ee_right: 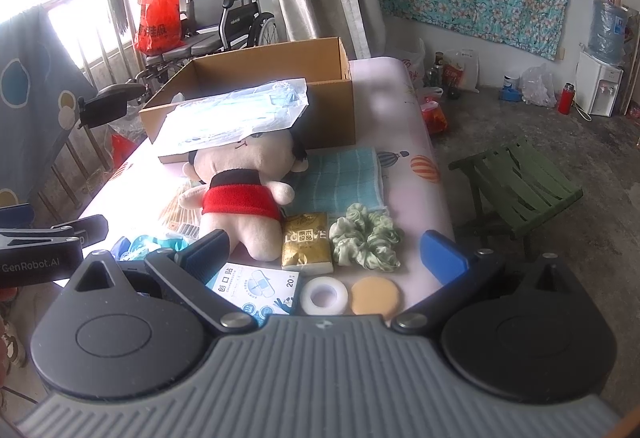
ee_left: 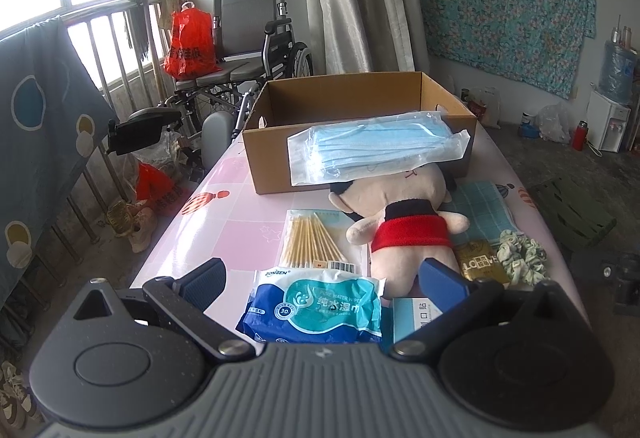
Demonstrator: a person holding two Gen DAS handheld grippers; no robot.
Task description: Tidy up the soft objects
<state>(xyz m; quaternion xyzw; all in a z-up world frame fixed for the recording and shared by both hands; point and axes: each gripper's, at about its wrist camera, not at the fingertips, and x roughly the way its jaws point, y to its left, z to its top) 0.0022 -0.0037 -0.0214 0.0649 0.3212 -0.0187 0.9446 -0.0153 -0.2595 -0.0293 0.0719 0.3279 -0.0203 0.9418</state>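
Note:
A plush doll (ee_left: 404, 226) (ee_right: 244, 194) in a red shirt lies face up in front of an open cardboard box (ee_left: 360, 106) (ee_right: 256, 78). A clear pack of blue face masks (ee_left: 376, 146) (ee_right: 236, 110) rests across the box's front edge and the doll's head. A teal checked cloth (ee_left: 484, 214) (ee_right: 340, 178) lies to the doll's right, a green scrunchie (ee_left: 520, 254) (ee_right: 366, 238) nearer. My left gripper (ee_left: 324, 278) is open above a wet wipes pack (ee_left: 316, 308). My right gripper (ee_right: 326, 250) is open over the tissue pack (ee_right: 306, 242) and scrunchie. The left gripper's body (ee_right: 40, 246) shows at the right wrist view's left edge.
Cotton swabs (ee_left: 312, 238), a plaster box (ee_right: 260, 286), a tape roll (ee_right: 324, 296) and a round puff (ee_right: 375, 296) lie on the pink tablecloth (ee_left: 224, 222) (ee_right: 392, 110). A wheelchair (ee_left: 240, 50) stands behind the table, a green folding stool (ee_right: 516, 182) to its right.

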